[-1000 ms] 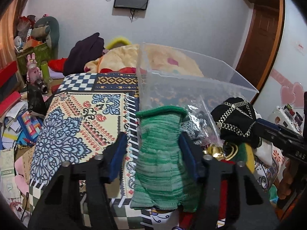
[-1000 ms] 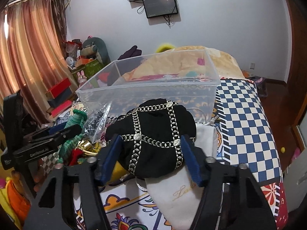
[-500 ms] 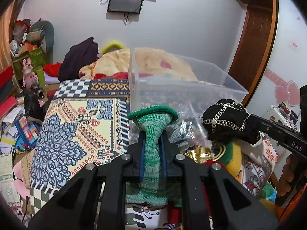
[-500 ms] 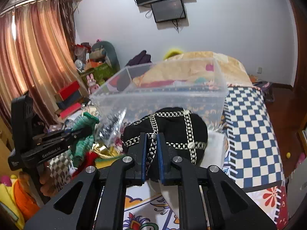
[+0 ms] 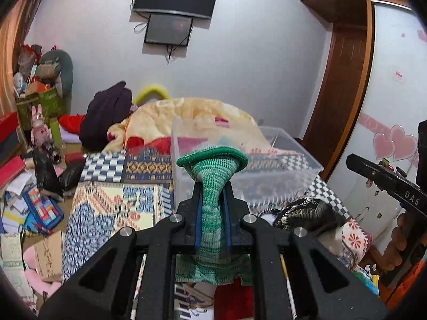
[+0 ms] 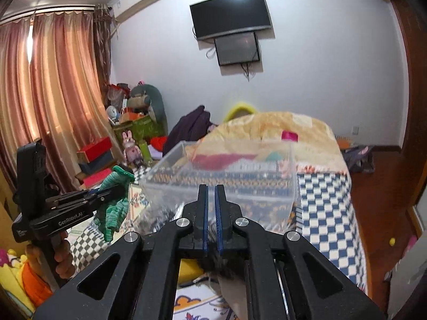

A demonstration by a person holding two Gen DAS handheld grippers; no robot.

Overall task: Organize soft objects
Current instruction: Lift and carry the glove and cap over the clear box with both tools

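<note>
Landmark: the clear plastic bin [image 5: 272, 160] on the patterned bedspread [image 5: 106, 208]; every place below is told from it.

My left tool [image 5: 212, 208]: pressed together on the green knit sock [image 5: 210, 186], pinching it around its middle, in front of the bin's near-left corner.

Green knit sock: held up in the air, its rolled cuff flaring out above the tool tips at about the height of the bin's rim, its lower part hanging under the tool. From the right wrist view the sock [image 6: 114, 200] hangs to the left of the bin [image 6: 226, 176], clear of the bed.

My right tool [image 6: 210, 208]: its blue-edged fingers [image 6: 205, 208] stand nearly together with a thin slit between them, just in front of the bin's near wall. Something dark and blurred sits low between them; I cannot tell whether they pinch it.

Black cap with gold chain trim [image 5: 307, 213]: to the right front of the bin, low against the bed; I cannot tell whether it rests there.

My right tool in the left wrist view [image 5: 384, 184]: to the right of the bin, side on, held in my hand [image 5: 400, 242].

Yellow blanket [image 5: 186, 117]: heaped behind the bin.

Wall screens [image 6: 232, 32]: on the wall well behind the bin.
</note>
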